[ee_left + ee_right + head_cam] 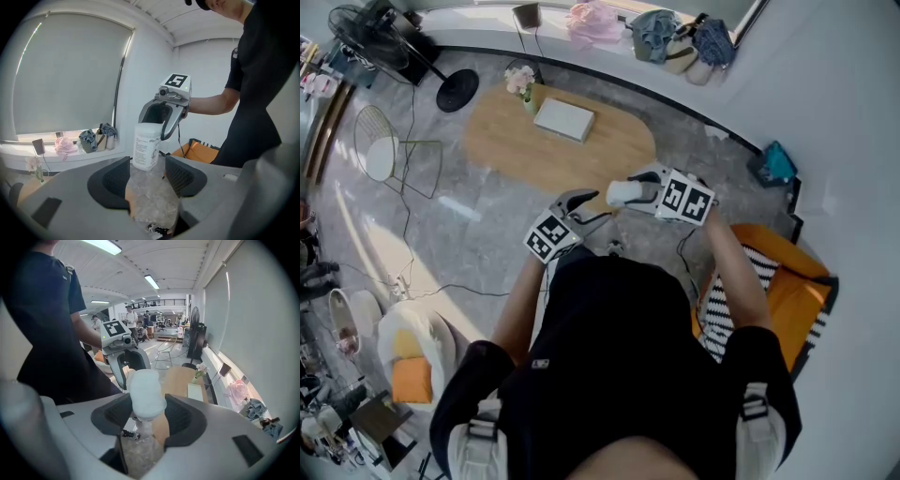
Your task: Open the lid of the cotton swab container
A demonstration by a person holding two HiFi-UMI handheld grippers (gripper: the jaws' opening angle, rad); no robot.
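R gripper (147,408) is holding the white cotton swab container (146,389), w/ both pads pressing its sides. L gripper (130,367) is hanging just behind it, jaws apart. A wood table (176,380) w/ a white box (196,392) is sitting down below.

- Open-plan office with a lounge corner: strip lights (152,281) on a high ceiling, people (131,317) standing far back at centre.
- Upper left of the head view: oval table (558,141), fan (367,37), wire chair (380,145).
- Roller blind (65,75) over a wide window.
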